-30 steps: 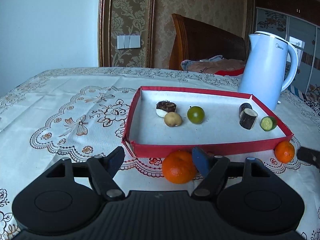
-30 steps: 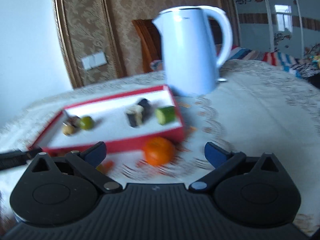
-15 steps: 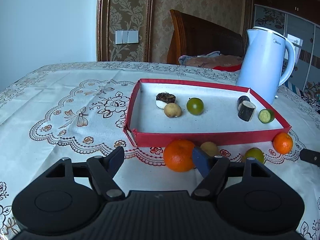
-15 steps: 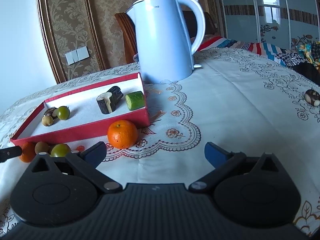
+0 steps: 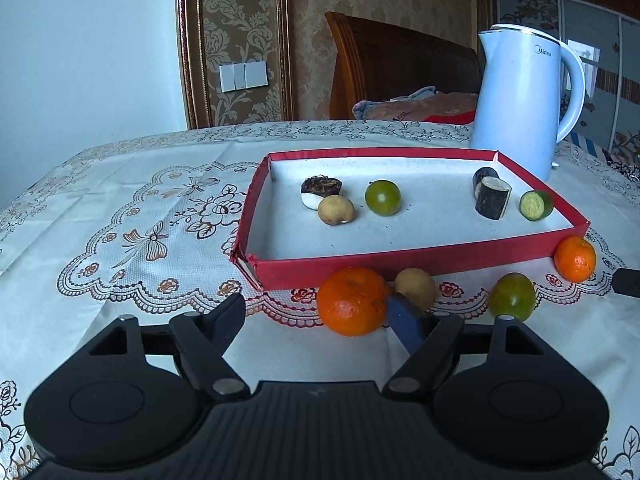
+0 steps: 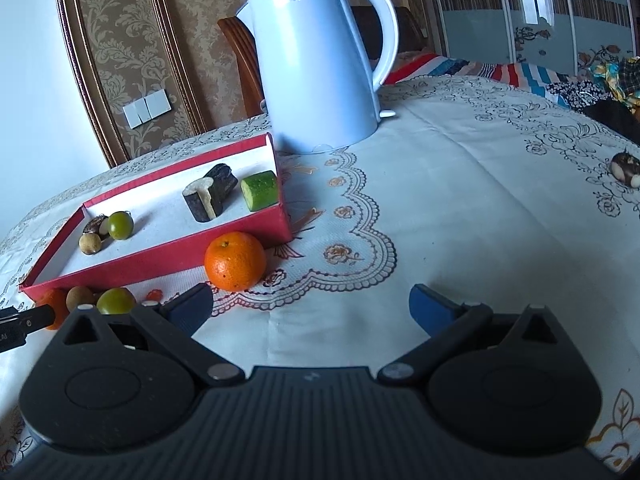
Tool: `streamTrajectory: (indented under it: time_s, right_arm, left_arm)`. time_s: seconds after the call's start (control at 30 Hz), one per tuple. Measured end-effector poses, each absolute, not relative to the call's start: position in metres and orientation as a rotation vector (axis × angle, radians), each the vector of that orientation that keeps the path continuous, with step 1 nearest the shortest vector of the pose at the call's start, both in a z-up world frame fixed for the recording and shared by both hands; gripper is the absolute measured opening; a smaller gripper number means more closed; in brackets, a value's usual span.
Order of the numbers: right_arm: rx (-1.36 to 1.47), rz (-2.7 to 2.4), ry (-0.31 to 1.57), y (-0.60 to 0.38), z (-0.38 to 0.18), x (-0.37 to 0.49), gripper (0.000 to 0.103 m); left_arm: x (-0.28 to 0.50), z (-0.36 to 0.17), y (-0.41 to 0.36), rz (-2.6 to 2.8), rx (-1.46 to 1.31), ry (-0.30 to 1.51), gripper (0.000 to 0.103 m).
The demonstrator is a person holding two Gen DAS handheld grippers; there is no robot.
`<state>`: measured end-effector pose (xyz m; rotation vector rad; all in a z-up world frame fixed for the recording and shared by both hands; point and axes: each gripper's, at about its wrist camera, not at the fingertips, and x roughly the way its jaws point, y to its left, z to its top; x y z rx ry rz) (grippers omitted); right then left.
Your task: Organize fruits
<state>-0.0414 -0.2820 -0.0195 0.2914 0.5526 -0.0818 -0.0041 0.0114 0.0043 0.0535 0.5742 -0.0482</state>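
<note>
Fruits lie in two groups on the bench (image 5: 100,216) with its white embroidered cloth. Some pieces are already inside the shallow red cardboard tray (image 5: 400,266), and four pieces are outside, along its near wall: a large round orange (image 5: 352,301), a small tan longan-like fruit (image 5: 415,288), a round green fruit (image 5: 513,297) and a smaller orange mandarin (image 5: 575,259) at the tray's right corner. A pale blue electric kettle (image 6: 320,68) stands behind the tray.

Our left hand-held gripper (image 5: 318,318) holds nothing; its jaws are opening, and the large orange sits just in front of the right blue finger, partly between the two fingers but not pressed. Our right hand-held gripper (image 6: 310,306) is wide open and empty, and the smaller mandarin (image 6: 235,261) lies near its left finger.

We judge that the orange is light and firm, with a slightly slippery peel, and it rolls easily on the cloth. We think the best hold is across its widest middle, with moderate force, so that it does not pop out. The green fruit and the tan one are small, so the fingers must close far and centred.
</note>
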Motion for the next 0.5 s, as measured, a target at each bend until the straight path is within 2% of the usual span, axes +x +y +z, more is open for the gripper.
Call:
streamTrajectory:
  time_s: [0.5]
  right_arm:
    - [0.302, -0.091, 0.565, -0.2833, -0.0208, -0.0401, 0.103]
  left_arm:
    - [-0.0010, 0.0020, 0.0161, -0.050, 0.022, 0.604, 0.082]
